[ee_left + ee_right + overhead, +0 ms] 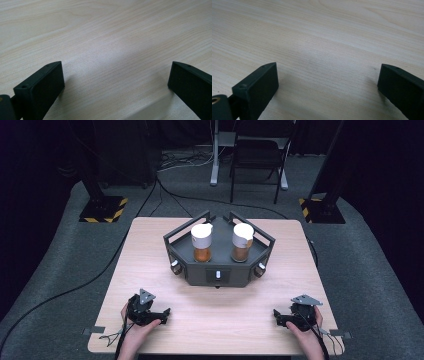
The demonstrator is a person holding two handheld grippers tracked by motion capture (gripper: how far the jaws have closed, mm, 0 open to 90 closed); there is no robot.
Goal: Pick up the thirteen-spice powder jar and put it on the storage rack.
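We hold the left gripper [161, 312] and the right gripper [278, 314] low over the near bench [230, 307], jaws spread with nothing between, well apart from the two jars [202, 242] in the black rack [200, 274].

Looks like a lab or recording studio: black curtains all round, grey carpet, hazard-striped stand bases [102, 210] at ten and two o'clock, cables [180, 162] at twelve.

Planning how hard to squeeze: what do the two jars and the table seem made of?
Left jar and right jar: see-through bodies showing brownish contents, so glass or clear plastic; white tops, probably plastic. Table: pale wood grain, matte, likely laminate.
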